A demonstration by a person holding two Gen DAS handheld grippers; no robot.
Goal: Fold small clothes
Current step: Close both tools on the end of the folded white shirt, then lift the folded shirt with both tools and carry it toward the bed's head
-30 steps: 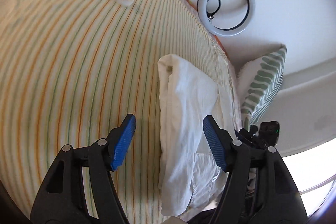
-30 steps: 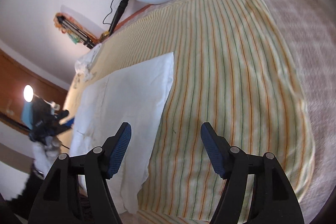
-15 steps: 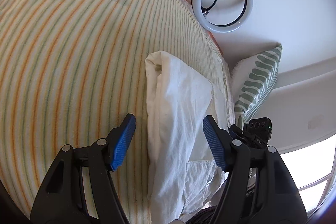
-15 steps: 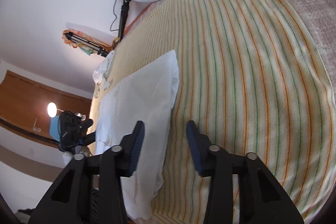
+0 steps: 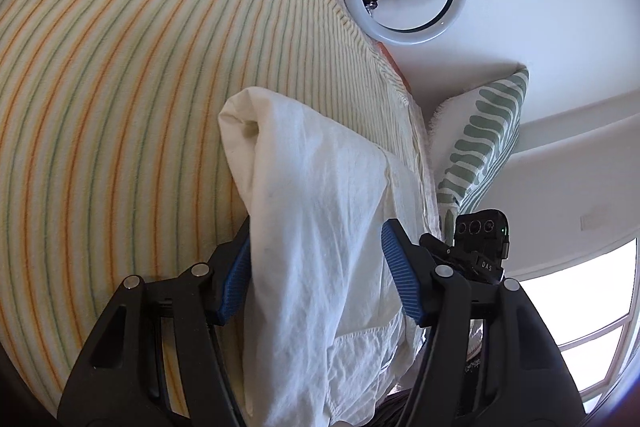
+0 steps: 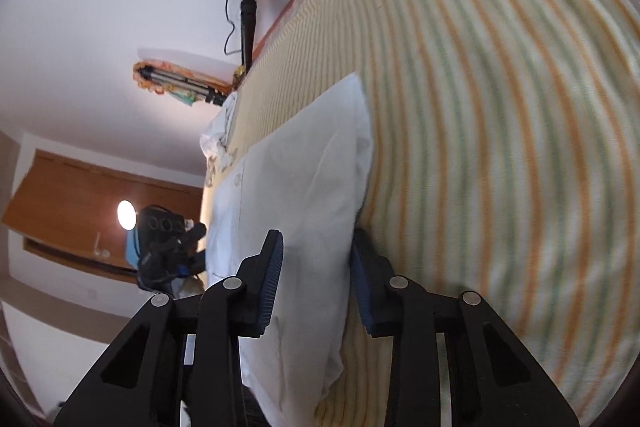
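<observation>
Closing from wider a second ago, the right gripper now straddles the right edge of the white garment, which lies folded on the striped bedspread. Nearer the cloth than before, the left gripper is closing too, its blue pads flanking the garment's bunched fold without pinching it.

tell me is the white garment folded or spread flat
Folded, at least partly: the garment lies as a narrow strip on the bedspread, one layer lapped over another, its far end rolled into a doubled edge.
</observation>
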